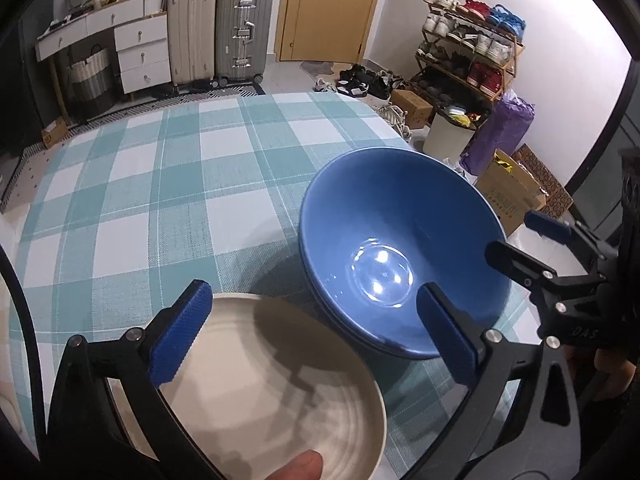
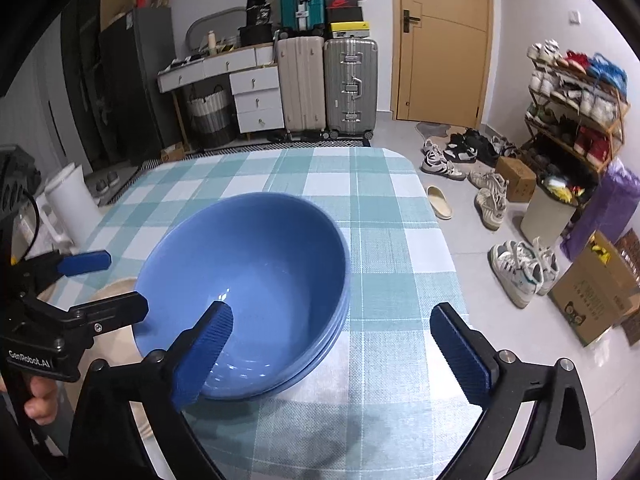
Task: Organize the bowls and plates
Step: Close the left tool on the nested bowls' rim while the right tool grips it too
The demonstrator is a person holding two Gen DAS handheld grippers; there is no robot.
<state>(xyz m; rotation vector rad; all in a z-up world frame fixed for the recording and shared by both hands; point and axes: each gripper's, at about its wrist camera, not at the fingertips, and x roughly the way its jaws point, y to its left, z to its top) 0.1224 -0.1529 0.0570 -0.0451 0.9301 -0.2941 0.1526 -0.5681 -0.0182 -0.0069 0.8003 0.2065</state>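
A stack of blue bowls (image 1: 400,256) is seen resting on the tabletop (image 1: 160,184), which is covered with a teal and white checked cloth. At least three rims can be counted along the stack's side in the right wrist view, one nested inside the other. Just beside the stack, toward the near left edge, a cream plate (image 1: 272,380) with ringed ridges is laid flat; whether its rim touches the bowls cannot be told.

The left gripper (image 1: 316,336) is held above the plate's far rim, and its fingers (image 1: 180,340) are spread wide apart, with nothing clamped between them; one blue pad is seen over the plate and the other in front of the lowest bowl's wall. A fingertip of the person (image 1: 300,468) is visible at the bottom edge of that view.

The right gripper (image 2: 332,352) is poised over the near right side of the bowl stack, its fingers (image 2: 204,356) likewise parted fully and gripping nothing; the left pad is seen overlapping the bowl's inside, the right pad over bare cloth.

Suitcases (image 2: 324,88), a door (image 2: 444,40) and a shoe rack (image 2: 576,120) are seen behind.
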